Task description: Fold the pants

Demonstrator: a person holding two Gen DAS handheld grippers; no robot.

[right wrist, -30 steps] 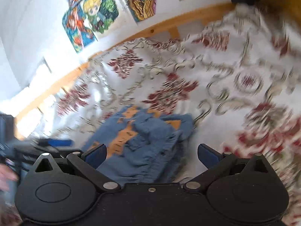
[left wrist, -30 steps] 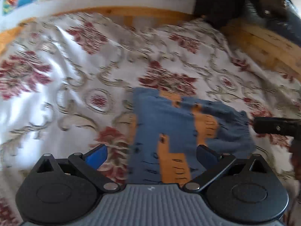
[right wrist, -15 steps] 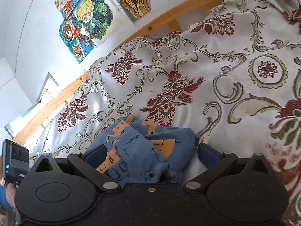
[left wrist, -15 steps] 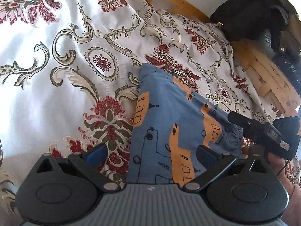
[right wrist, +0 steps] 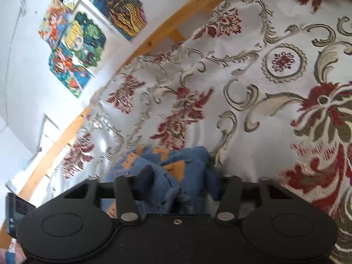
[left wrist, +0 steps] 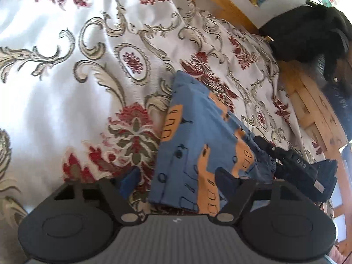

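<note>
In the left wrist view, a white bedspread (left wrist: 66, 101) with red flowers and beige scrolls fills the frame from 9 to 12 o'clock. The left gripper (left wrist: 176, 180) sits at 6 o'clock, its jaws spread wide and holding nothing, one blue finger (left wrist: 129, 180) over the bedspread and the other over cloth. The pants (left wrist: 198, 136), blue with orange shapes and dark line drawings, lie folded flat at centre, running from 12 toward 6 o'clock. At 4 o'clock the right gripper (left wrist: 264, 147) reaches onto the pants' gathered edge; small white marks on its body are too blurred to read. A wooden frame (left wrist: 308, 101) and a black bag (left wrist: 308, 22) lie at 2 o'clock. In the right wrist view, colourful drawings (right wrist: 77, 41) hang on the wall at 10 o'clock, without readable writing. At 6 o'clock the right claw is narrowed and clenched on a bunched fold of the pants (right wrist: 176, 169), which rest on the bedspread (right wrist: 275, 114).
</note>
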